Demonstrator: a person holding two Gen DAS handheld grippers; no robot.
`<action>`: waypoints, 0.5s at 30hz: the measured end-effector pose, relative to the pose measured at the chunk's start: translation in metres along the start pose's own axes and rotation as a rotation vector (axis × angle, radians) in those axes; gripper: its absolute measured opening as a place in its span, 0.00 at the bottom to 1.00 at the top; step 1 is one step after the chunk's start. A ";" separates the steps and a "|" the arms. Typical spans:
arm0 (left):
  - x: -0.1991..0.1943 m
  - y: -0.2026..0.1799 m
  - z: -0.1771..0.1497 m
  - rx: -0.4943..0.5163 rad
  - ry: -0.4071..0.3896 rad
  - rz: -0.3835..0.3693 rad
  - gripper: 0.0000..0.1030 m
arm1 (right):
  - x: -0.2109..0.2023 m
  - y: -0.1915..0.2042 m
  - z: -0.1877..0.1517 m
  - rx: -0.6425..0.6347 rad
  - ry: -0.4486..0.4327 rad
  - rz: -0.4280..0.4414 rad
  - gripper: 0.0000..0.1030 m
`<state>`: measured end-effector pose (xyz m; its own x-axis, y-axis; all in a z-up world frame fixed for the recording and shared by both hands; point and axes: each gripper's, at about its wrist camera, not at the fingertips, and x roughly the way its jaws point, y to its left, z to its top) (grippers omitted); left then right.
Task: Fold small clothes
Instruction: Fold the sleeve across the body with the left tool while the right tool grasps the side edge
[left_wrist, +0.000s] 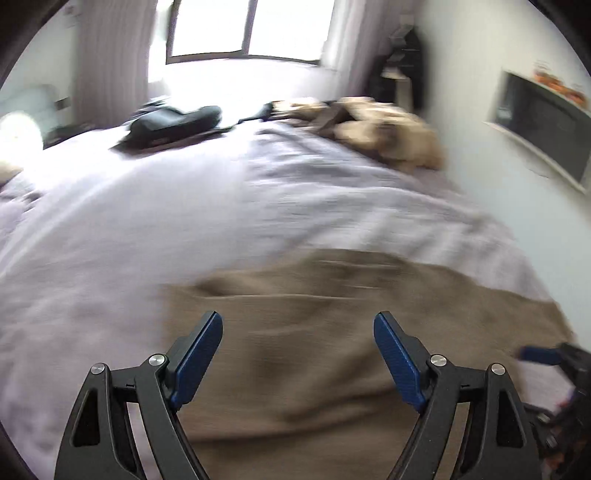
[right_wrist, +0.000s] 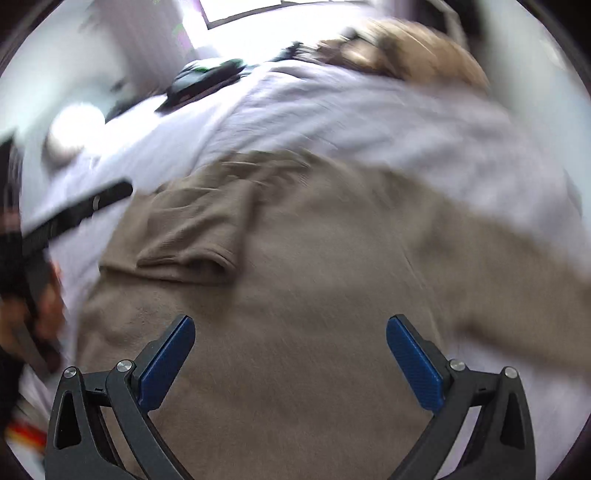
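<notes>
No writing or labels can be read anywhere, because both views are blurry. A soft brown shirt (right_wrist: 314, 258) lies spread out flat on the near part of the bed (left_wrist: 184, 206), which has a pale, slightly crinkly cover. One short sleeve (right_wrist: 192, 236) is folded in over the shirt on the left side. The left gripper (left_wrist: 298, 328) is over the near left part of the shirt. Its fingers (left_wrist: 201, 354) are black with flat blue bumpy pads, spread wide apart and holding nothing. The right gripper (right_wrist: 290, 332) is over the middle of the shirt, and its fingers (right_wrist: 168, 362) are wide apart and empty too. Far away on the bed sit a dark bag (left_wrist: 173, 122) and a tan heap of cloth (left_wrist: 388, 125). A bright window (left_wrist: 247, 26) is behind them.
</notes>
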<state>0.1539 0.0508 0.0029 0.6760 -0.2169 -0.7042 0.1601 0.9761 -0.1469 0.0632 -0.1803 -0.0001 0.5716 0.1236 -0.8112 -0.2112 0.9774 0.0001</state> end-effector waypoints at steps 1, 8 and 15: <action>0.009 0.021 0.002 -0.035 0.039 0.048 0.82 | 0.006 0.016 0.007 -0.077 -0.014 -0.016 1.00; 0.063 0.097 -0.015 -0.219 0.257 0.011 0.82 | 0.065 0.127 0.018 -0.696 -0.093 -0.305 1.00; 0.079 0.097 -0.029 -0.242 0.307 -0.145 0.31 | 0.109 0.122 0.035 -0.637 0.061 -0.184 0.24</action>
<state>0.2023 0.1283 -0.0871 0.4068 -0.3741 -0.8334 0.0397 0.9187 -0.3930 0.1272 -0.0416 -0.0678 0.6013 -0.0641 -0.7964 -0.5522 0.6871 -0.4722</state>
